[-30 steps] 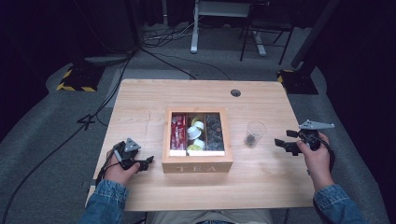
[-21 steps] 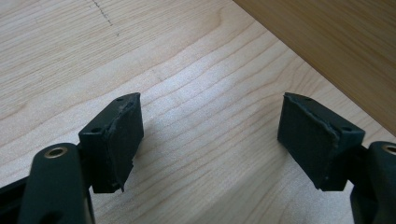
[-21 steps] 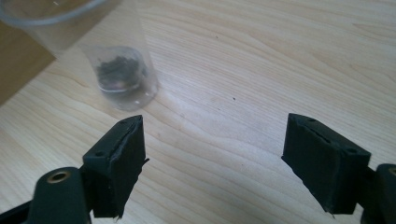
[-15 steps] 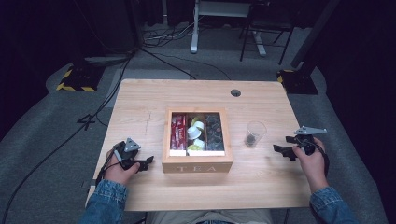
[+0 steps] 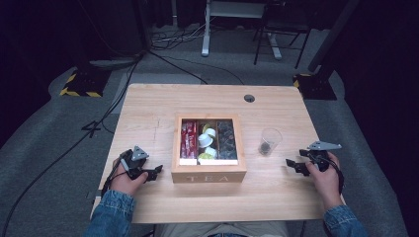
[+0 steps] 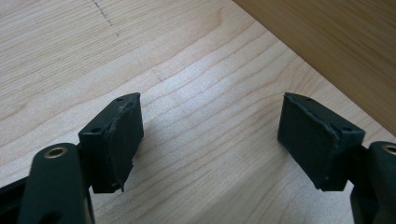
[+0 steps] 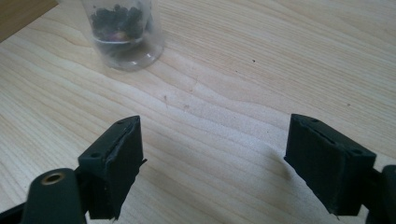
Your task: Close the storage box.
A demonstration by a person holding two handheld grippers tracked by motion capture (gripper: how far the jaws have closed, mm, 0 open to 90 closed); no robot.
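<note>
Clear plastic cup point(image 7: 123, 32) of dark bits at eleven o'clock from right gripper point(image 7: 233, 168), beside tea box point(image 5: 209, 148). Both grippers released, empty, right just widened. Advised: approach level, jaws straddling cup.

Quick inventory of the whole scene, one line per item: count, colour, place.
table: 1, light wood, centre of the high view.
tea box: 1, wooden, open, marked TEA, mid-table; three compartments.
red packets: several, left compartment.
pods: a few, white and yellow-green, middle compartment.
dark packets: number unclear, right compartment.
glass cup: 1, clear, dark bits at its bottom, right of the box, upright.
cable hole: 1, dark, far edge of table.
chair: 1, dark, on the floor beyond the table.
left gripper: 1, black, jaws open, nothing between, left of the box.
right gripper: 1, black, jaws open, nothing between, near the cup.
sleeves: 2, blue denim, bottom edge.
</note>
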